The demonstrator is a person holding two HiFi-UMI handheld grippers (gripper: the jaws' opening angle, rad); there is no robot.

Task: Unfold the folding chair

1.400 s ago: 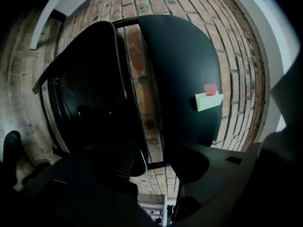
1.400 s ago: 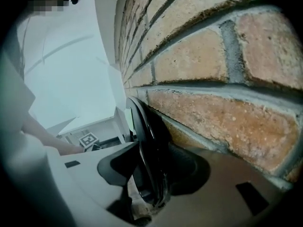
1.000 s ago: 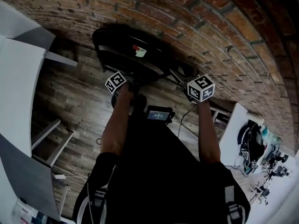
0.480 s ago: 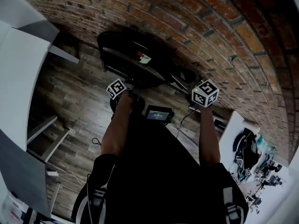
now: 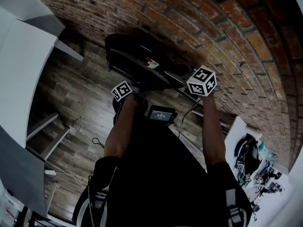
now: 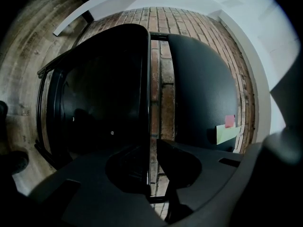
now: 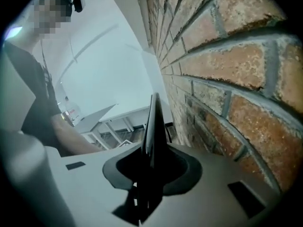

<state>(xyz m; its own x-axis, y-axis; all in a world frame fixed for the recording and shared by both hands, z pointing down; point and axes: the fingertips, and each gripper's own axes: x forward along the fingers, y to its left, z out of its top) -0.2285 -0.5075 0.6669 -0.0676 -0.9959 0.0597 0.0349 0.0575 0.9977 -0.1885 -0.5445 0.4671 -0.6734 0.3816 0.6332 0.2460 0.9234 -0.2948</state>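
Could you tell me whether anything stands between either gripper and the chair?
Nothing visible does. The left gripper and right gripper have just been closing, each on an edge of the chair; the wall runs close beside the right one.

matt black chair (image 5: 137,63); rough brick wall (image 5: 222,22); wood-grain floor (image 5: 80,100)

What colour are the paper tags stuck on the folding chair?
One pale green tag, one pink tag, on the folding chair; clearest in left gripper view.

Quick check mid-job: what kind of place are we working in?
Probably an indoor workshop or studio: an exposed brick wall, a wood-plank floor, a white table, and the folding chair standing by the wall.
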